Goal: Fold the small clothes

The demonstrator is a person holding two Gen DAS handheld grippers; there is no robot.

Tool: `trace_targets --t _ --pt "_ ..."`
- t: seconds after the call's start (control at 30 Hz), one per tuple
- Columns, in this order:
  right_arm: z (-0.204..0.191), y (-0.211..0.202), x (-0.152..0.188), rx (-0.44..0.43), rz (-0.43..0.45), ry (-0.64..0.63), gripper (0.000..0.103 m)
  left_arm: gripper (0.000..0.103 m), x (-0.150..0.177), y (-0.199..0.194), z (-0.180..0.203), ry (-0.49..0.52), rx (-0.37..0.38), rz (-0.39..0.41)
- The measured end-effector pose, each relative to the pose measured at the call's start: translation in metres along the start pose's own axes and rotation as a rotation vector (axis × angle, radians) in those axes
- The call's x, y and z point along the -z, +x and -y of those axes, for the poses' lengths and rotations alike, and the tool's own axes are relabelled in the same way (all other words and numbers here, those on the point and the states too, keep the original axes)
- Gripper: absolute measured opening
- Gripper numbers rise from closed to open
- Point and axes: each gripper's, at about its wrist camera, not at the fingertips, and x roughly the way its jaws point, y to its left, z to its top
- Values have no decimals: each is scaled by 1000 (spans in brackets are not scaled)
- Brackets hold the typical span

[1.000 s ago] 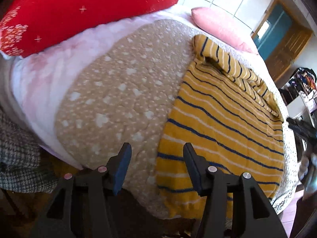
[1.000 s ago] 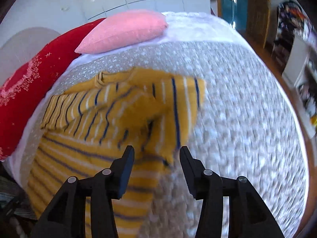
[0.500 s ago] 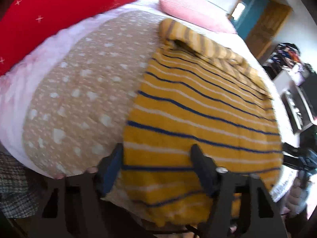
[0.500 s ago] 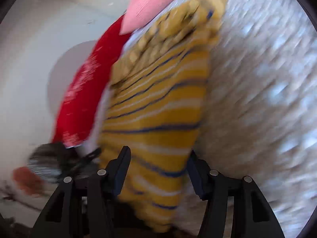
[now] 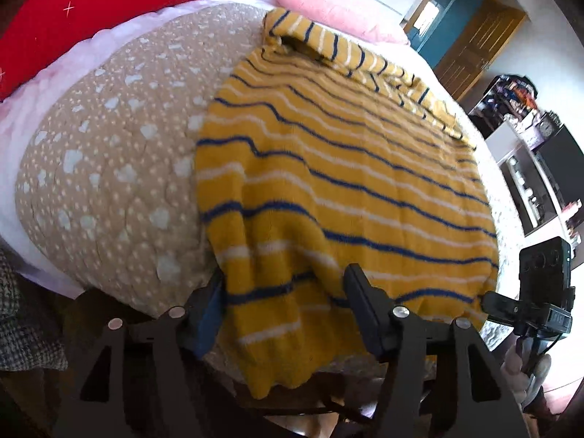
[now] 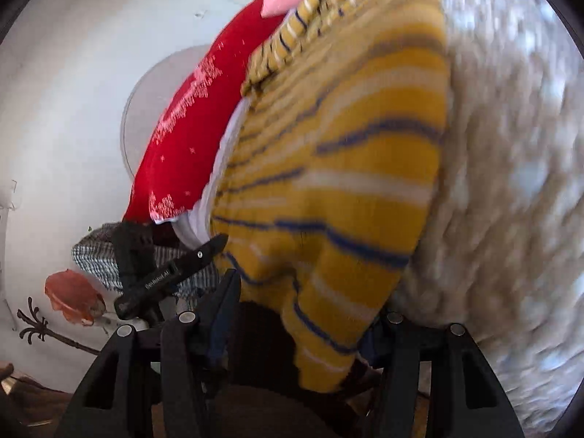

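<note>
Left wrist view: left tongs point(image 5: 284, 314) and right tongs point(image 6: 303, 314), both apart, straddle the striped sweater point(image 5: 346, 182) hem corners. Seat 2 fabric layers fully before clamping.

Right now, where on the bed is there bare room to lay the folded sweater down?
Bare beige quilt lies left of the striped sweater, bordered by the red pillow and the pale sheet edge. More bare quilt lies on the sweater's far side. The near edge is crowded: both grippers stand at the hanging hem.
</note>
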Motion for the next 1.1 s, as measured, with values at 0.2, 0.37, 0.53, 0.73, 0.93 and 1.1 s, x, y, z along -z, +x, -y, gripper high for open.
trace_targets --t 0.2,0.37,0.53,0.73,0.93,1.1 --pt "15 -7 1 -16 6 93 14 9 -2 -21 11 -30 9 -34" --pt "-8 -62 17 2 42 -18 12 9 11 -59 37 24 28 8" --pt "-10 -106 54 22 58 -34 12 9 44 -68 46 6 95 -34" --pt "6 -103 82 48 -7 7 12 9 50 -61 29 -45 98 -64" --pt "-15 -90 63 100 -18 -81 14 9 34 -55 31 -44 88 -41" --pt "-29 -86 43 98 15 -113 14 9 11 -54 32 -60 133 -20"
